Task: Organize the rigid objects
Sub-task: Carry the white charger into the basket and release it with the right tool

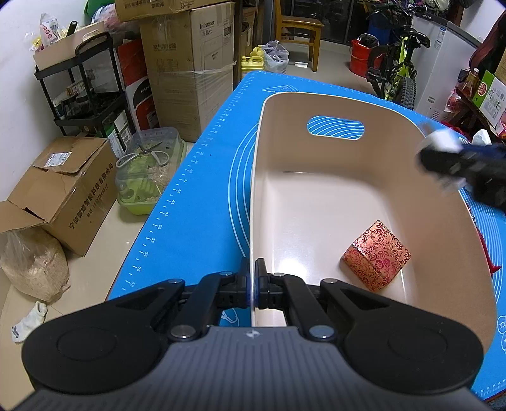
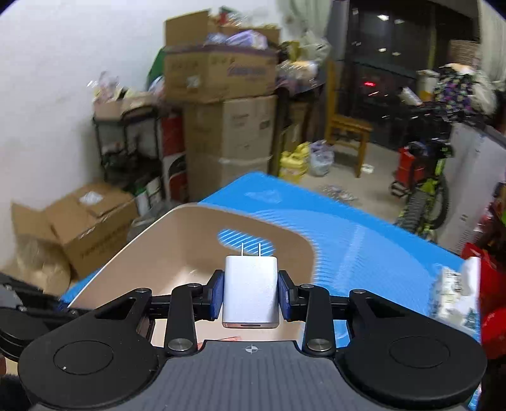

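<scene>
A cream plastic bin [image 1: 316, 104] with a handle slot stands on the blue mat [image 1: 202, 177]. My left gripper [image 1: 252, 275] is shut on the bin's near left rim. Inside the bin lies a small red and gold patterned box [image 1: 376, 254]. My right gripper [image 2: 251, 292] is shut on a white plug-in charger [image 2: 251, 291], prongs pointing forward, held above the bin [image 2: 177, 240]. In the left wrist view the right gripper [image 1: 442, 158] shows blurred over the bin's right rim.
Cardboard boxes [image 1: 186, 69], a black shelf cart [image 1: 88, 85] and a green-lidded container [image 1: 148, 170] crowd the floor to the left. A wooden chair [image 1: 297, 28] and a bicycle [image 1: 401, 63] stand beyond the mat. A printed packet [image 2: 455, 294] lies on the mat's right side.
</scene>
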Motion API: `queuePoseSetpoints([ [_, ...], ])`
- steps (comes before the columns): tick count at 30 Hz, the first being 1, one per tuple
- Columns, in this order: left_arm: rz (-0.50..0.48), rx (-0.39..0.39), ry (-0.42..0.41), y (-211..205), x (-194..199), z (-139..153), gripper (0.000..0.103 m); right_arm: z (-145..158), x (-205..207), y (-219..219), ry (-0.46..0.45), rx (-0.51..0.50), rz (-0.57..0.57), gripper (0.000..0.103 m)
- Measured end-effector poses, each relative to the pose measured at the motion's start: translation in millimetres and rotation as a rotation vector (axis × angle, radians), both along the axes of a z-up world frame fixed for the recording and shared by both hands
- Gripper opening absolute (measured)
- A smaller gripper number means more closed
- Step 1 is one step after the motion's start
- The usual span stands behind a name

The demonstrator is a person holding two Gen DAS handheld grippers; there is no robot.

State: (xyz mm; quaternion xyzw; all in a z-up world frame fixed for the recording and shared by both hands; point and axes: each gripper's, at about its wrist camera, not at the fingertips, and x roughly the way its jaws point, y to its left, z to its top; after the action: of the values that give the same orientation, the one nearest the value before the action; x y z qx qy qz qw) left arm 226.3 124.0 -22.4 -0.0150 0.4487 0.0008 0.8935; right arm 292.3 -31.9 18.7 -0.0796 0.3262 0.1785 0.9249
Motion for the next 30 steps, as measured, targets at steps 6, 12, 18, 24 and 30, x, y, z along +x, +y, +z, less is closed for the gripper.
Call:
queuePoseSetpoints([
  [6,-0.002,-0.003,0.0,0,0,0,0.004,-25,2,29,0.095,-0.05,0.055,0.042],
  [12,-0.004,0.009,-0.001,0,0,0,0.004,-49,6,36,0.206,-0.088,0.07,0.042],
  [18,-0.003,0.004,0.0,0,0,0,0.004,-64,11,40,0.281,-0.133,0.072,0.043],
  [24,-0.004,0.011,-0.002,0,-1,0,0.004,-54,3,33,0.233,-0.12,0.056,0.059],
  [30,-0.009,0.016,-0.003,-1,-1,0,0.004,-19,-9,0,0.164,-0.049,-0.024,0.073],
])
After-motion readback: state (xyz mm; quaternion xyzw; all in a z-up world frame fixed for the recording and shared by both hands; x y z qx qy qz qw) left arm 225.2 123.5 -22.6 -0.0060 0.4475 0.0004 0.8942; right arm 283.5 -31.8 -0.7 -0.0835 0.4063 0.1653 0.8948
